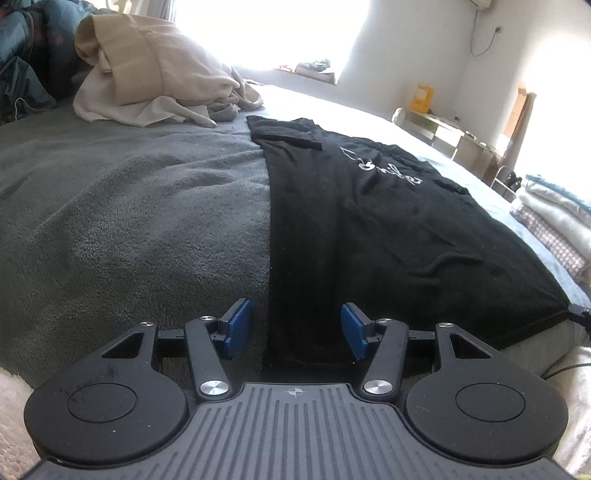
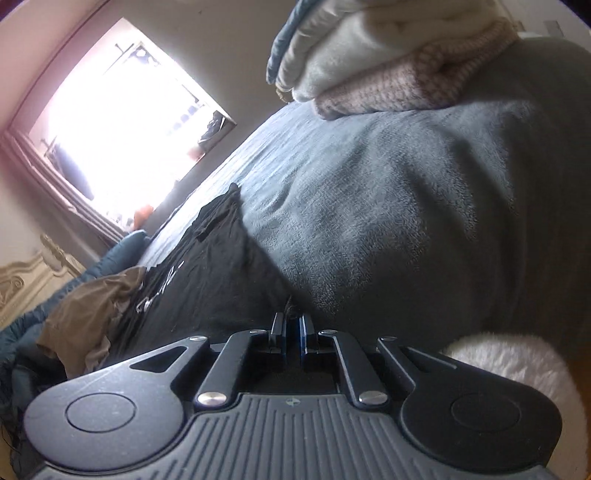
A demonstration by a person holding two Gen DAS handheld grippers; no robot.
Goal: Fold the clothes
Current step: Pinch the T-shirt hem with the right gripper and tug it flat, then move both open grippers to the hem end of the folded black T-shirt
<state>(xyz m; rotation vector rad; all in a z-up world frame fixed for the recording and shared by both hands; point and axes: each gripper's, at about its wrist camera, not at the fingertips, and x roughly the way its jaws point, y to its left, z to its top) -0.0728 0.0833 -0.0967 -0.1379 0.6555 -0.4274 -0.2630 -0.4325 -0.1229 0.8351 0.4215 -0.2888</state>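
Grey fleece bedding covers the bed in a sunlit bedroom, with a bright window well ahead of both grippers. Straight ahead of the left gripper, whose blue pads stand spread apart with nothing between them, a black T-shirt with white script lies stretched lengthwise; its near hem sits just in front of the fingers, the left side edge running between them. The sleeve on that far left side appears turned in over the chest, and the long left edge looks straight, which suggests a side fold may already be in place, though the pictures cannot settle it. The right gripper has its pads pressed nearly together at the shirt's near right corner; a scrap of dark cloth seems caught between them, yet the view is too tight to be sure. Ahead and left of the left gripper, a crumpled heap of beige clothes waits unfolded, while to its right a stack of folded items rests at the bed's edge. By these signs, the shirt is judged partway folded, with crosswise folds and the beige heap left.
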